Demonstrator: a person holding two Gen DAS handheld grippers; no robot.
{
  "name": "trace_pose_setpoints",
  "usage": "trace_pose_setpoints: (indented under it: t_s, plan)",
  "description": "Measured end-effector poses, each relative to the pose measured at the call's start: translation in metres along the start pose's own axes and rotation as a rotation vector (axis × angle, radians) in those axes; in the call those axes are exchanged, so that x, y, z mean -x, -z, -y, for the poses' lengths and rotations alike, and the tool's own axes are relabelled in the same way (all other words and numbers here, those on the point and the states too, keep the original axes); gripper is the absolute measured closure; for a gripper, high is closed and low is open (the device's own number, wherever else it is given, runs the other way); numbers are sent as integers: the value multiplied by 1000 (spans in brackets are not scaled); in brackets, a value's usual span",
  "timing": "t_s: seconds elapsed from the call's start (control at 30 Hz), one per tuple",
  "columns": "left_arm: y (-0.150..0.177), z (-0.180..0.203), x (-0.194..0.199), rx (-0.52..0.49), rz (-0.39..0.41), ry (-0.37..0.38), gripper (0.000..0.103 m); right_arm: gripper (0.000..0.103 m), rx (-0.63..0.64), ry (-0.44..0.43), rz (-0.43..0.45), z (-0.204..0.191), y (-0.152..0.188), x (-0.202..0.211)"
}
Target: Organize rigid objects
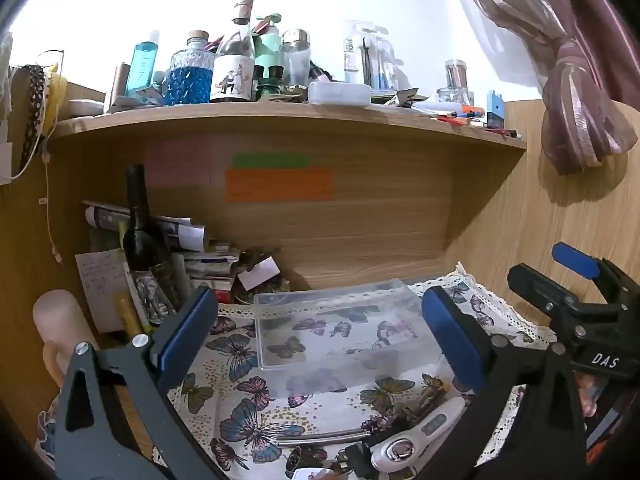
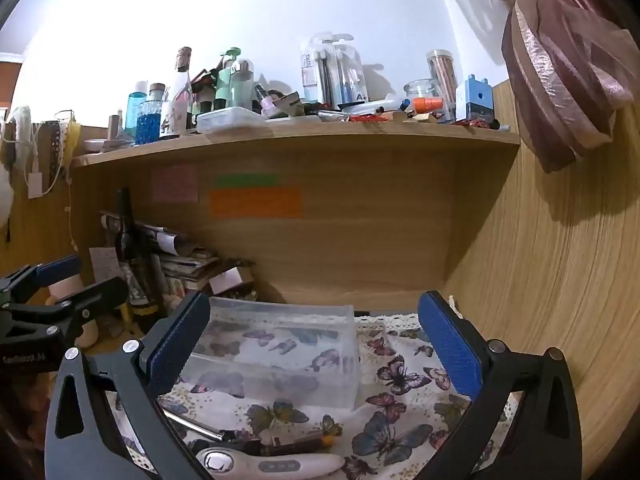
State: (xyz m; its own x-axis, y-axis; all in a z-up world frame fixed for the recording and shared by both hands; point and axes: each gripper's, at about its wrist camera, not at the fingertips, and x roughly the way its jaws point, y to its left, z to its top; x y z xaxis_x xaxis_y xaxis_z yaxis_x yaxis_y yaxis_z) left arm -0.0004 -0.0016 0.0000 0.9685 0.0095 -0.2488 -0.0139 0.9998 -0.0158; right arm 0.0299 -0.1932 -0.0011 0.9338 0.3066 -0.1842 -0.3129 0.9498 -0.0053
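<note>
A clear empty plastic box (image 1: 340, 328) stands on the butterfly-print cloth (image 1: 240, 392), also in the right wrist view (image 2: 276, 356). In front of it lie a white handheld device with a button panel (image 1: 416, 436) (image 2: 272, 464), a metal rod (image 1: 324, 438) (image 2: 192, 422) and small dark items (image 2: 288, 446). My left gripper (image 1: 320, 340) is open and empty, hovering over the cloth before the box. My right gripper (image 2: 316, 348) is open and empty, with the box between its blue pads. The right gripper shows at the right edge of the left wrist view (image 1: 572, 300).
A dark wine bottle (image 1: 142, 240) and a pile of papers (image 1: 192, 252) stand at the back left of the wooden alcove. The shelf above (image 1: 288, 120) is crowded with bottles and jars. A curtain (image 1: 580, 80) hangs at the right. A wooden wall (image 2: 560, 280) closes the right side.
</note>
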Motion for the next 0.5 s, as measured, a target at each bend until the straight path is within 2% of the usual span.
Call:
trace_pose_setpoints:
  t_s: [0.03, 0.5]
  plan:
    - [0, -3, 0, 31, -2, 16, 0, 0, 18, 3, 0, -1, 1, 0]
    - [0, -1, -3, 8, -14, 19, 0, 0, 7, 5, 8, -5, 1, 2]
